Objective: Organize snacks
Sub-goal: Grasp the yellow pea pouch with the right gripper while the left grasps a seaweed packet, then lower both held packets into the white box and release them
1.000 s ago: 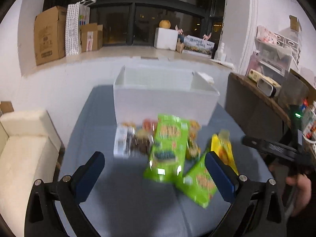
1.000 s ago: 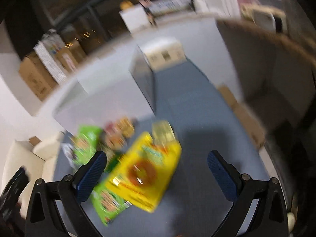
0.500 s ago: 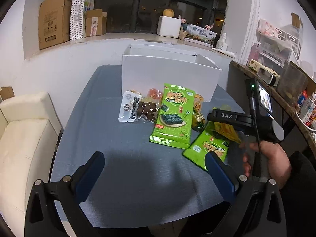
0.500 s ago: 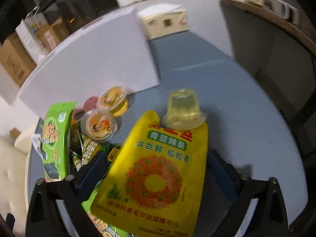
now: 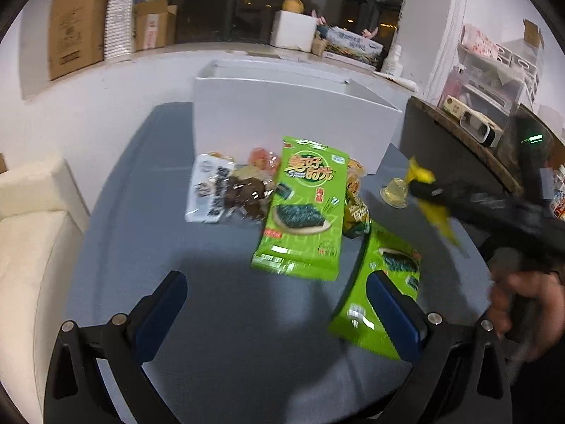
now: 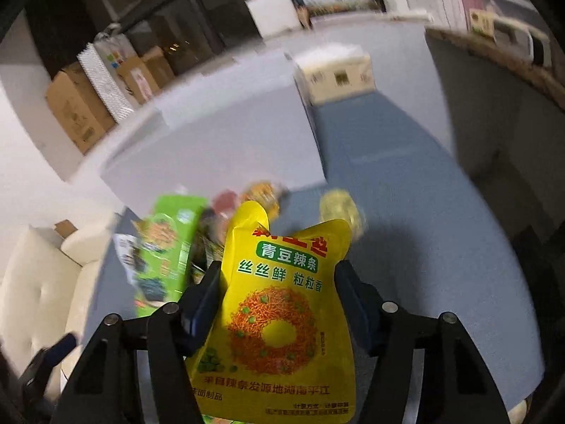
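Note:
My right gripper (image 6: pixel 279 293) is shut on a yellow snack bag (image 6: pixel 282 318) and holds it above the blue table; the bag also shows in the left wrist view (image 5: pixel 429 198), pinched in the right gripper (image 5: pixel 423 189). My left gripper (image 5: pixel 275 304) is open and empty above the table's near side. A green seaweed bag (image 5: pixel 303 212), a second green bag (image 5: pixel 385 286), a white-and-brown snack pack (image 5: pixel 219 192) and a clear jelly cup (image 5: pixel 393 192) lie in front of a white open box (image 5: pixel 282 116).
A cream sofa (image 5: pixel 28 247) stands left of the table (image 5: pixel 212 318). A dark shelf with clutter (image 5: pixel 476 130) is on the right. Cardboard boxes (image 5: pixel 74 28) sit on the window ledge behind. A small carton (image 6: pixel 335 74) stands past the white box.
My right gripper has closed on the yellow bag and lifted it off the table. The left gripper has moved closer to the snacks.

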The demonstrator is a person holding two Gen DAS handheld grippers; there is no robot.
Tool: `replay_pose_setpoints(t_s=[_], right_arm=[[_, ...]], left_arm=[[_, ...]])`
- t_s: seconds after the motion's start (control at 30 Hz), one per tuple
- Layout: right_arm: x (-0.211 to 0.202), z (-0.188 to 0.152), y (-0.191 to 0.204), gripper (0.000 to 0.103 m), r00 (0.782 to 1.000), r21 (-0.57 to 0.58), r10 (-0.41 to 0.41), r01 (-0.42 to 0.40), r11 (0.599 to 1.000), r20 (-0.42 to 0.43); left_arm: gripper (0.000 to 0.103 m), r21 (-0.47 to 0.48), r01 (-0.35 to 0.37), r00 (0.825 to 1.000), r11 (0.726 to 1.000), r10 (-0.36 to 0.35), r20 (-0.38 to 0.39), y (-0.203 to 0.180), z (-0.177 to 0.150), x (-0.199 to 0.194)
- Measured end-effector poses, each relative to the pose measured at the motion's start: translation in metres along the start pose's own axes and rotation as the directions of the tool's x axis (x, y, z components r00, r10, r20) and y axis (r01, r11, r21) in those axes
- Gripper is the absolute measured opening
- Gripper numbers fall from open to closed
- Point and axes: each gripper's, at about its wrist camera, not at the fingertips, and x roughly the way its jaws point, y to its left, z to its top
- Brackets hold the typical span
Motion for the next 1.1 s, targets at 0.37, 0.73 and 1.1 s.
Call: replay_pose_setpoints(t_s=[0.37,0.73,1.1], right_arm=[[-0.050,0.010,-0.005,0.068,0.996,-0.064,0.005,0.000,0.998,0.085],[-0.049,0.011,-0.018,0.068,0.996,-0.039,0.006,-0.003,0.999,0.085],[-0.045,0.023,0.005,0.068,0.994,-0.101,0.049,-0.039,0.994,0.093]], left_arm=[[0.103,0.143,-0.044,0.993,0.989,0.060,-0.106,-0.031,0.042,0.089],[0.069,0.132,0.023,0.993,0.991,-0.008,-0.117,-0.032,0.042,0.088],[0.069,0.048,-0.018,0.990,0.999,0.012,0.139,-0.025,0.065,-0.011]])
